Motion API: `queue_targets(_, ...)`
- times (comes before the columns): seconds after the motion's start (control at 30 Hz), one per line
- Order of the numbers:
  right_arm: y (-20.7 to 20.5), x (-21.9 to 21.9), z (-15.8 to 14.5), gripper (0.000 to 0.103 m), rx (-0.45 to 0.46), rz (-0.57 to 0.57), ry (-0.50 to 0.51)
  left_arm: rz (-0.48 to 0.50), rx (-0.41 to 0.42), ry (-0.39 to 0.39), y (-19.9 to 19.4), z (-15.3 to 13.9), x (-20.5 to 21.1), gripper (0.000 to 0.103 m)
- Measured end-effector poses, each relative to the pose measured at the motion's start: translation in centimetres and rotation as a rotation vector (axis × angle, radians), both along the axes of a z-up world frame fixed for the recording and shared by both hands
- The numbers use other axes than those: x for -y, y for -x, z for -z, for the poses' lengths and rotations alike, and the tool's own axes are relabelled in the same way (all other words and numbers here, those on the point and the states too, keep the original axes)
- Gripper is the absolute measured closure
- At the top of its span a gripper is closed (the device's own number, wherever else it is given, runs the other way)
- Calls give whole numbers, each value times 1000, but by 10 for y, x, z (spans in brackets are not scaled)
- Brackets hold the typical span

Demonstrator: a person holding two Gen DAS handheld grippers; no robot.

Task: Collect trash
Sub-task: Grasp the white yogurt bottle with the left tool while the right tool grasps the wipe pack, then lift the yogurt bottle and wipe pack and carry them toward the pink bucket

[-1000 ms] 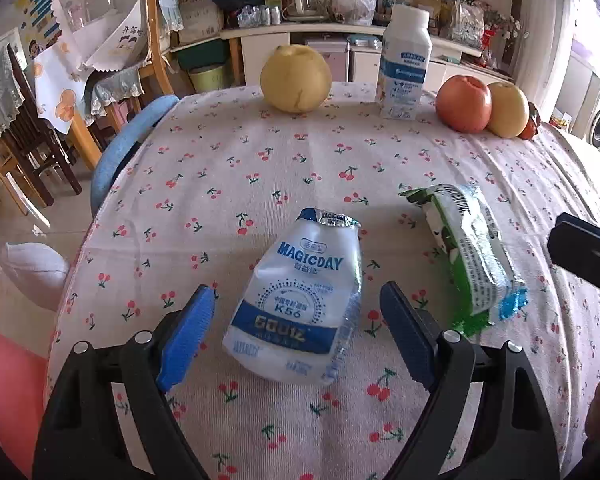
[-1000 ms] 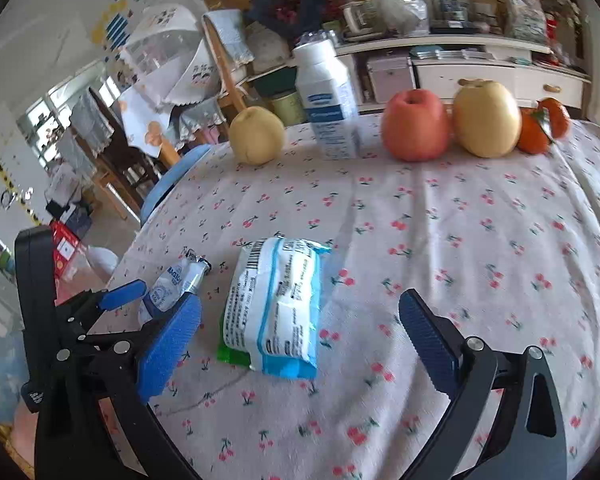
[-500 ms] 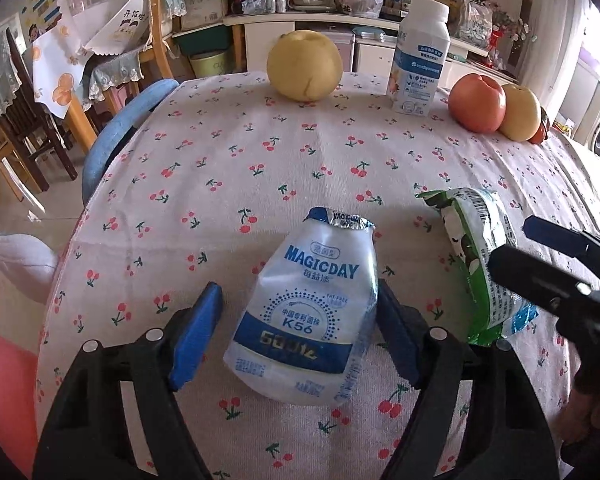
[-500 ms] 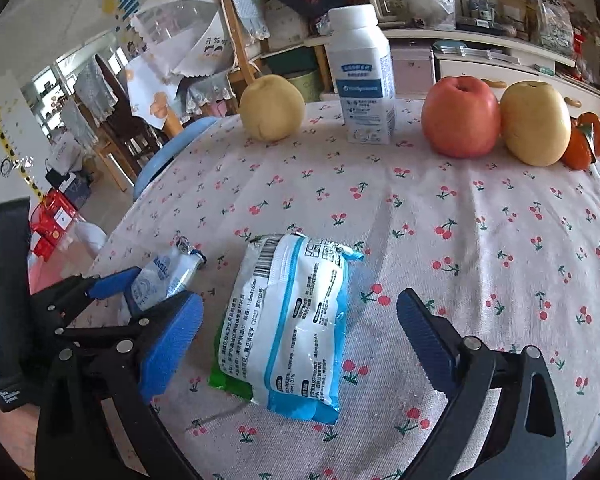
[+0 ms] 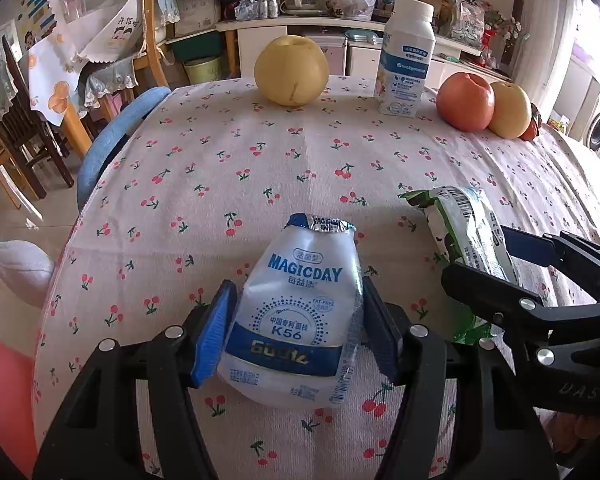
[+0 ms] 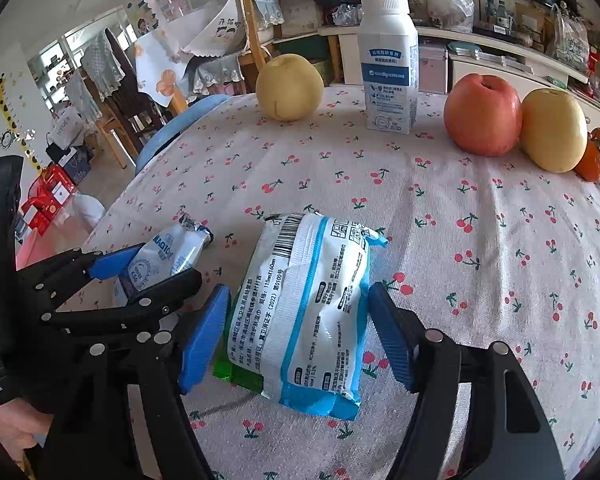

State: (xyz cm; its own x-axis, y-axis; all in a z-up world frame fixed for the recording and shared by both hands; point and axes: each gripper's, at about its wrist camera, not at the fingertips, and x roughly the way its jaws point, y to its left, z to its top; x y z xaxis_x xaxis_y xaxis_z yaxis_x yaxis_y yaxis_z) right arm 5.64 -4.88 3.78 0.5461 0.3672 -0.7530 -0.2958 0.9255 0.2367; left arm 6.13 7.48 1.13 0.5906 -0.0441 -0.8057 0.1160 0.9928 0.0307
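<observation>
left gripper (image 5: 296, 332): jaws closing, pads now drawn in against flattened MAGICDAY pouch (image 5: 300, 312), wide apart a second ago | right gripper (image 6: 300, 332): jaws closing around wipes packet (image 6: 308, 308), left pad touching, right pad just short | both items lying on cherry tablecloth (image 5: 300, 160) | judged: double pickup nearly secured, lift next

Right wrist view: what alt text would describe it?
The right hand-held gripper is closing around a white-and-blue wipes packet lying on a cherry-print tablecloth. Fruit and an upright white bottle stand behind.
</observation>
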Motion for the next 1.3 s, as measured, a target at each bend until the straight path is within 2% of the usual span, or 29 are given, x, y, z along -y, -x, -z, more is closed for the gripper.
queue_targets(0.5,6,7,-2,56,15,8,8,-16,33,24,16,-11,-7,41)
queue_targets(0.9,21,7,-12,59,71,20,24,-48,105,75,45,-32,-24,41)
queue_targets(1.3,52,-1,-27,59,125,8,56,-90,166,46,69,-47,-41,41)
